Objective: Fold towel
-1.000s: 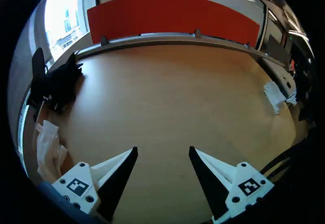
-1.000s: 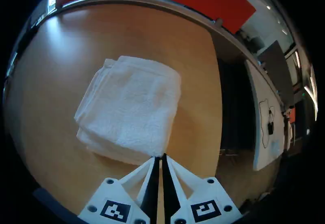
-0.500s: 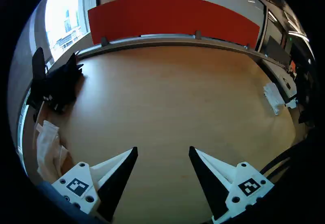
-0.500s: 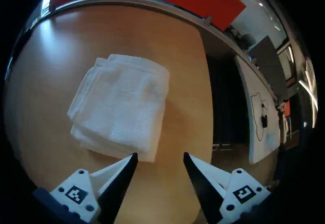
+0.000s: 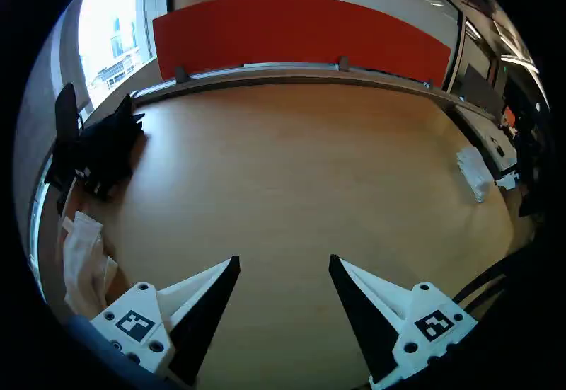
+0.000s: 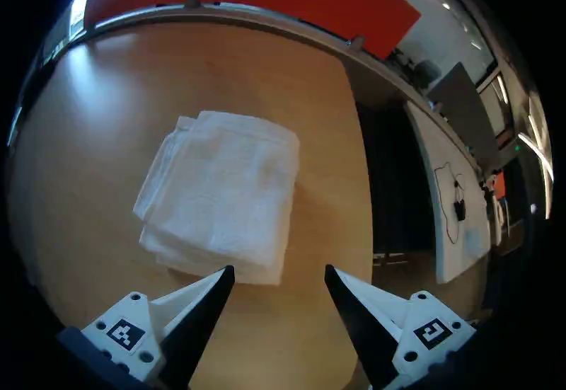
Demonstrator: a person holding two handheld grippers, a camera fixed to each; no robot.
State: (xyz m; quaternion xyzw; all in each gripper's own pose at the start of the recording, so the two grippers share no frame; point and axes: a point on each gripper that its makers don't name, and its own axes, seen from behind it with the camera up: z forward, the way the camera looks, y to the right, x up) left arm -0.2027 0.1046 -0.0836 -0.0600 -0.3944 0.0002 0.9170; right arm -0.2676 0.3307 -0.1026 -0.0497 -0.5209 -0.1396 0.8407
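Observation:
A white towel (image 6: 226,192), folded into a thick rectangle, lies flat on the wooden table (image 6: 92,128) near its right edge in the right gripper view. My right gripper (image 6: 277,275) hovers open just in front of the towel's near edge, touching nothing. The same folded towel (image 5: 474,172) appears small at the far right of the table in the left gripper view. My left gripper (image 5: 283,264) is open over bare wood (image 5: 297,178), with nothing between its fingers.
A red partition (image 5: 304,32) runs along the table's far edge. A black bag (image 5: 106,146) and a crumpled white cloth (image 5: 81,255) sit at the left end. Beyond the right table edge lies a dark gap (image 6: 396,199) and another white desk (image 6: 453,213).
My right gripper opened from shut, letting go of the towel's near corner, and drew back a little. The folded towel stays flat. The left gripper has hardly moved.

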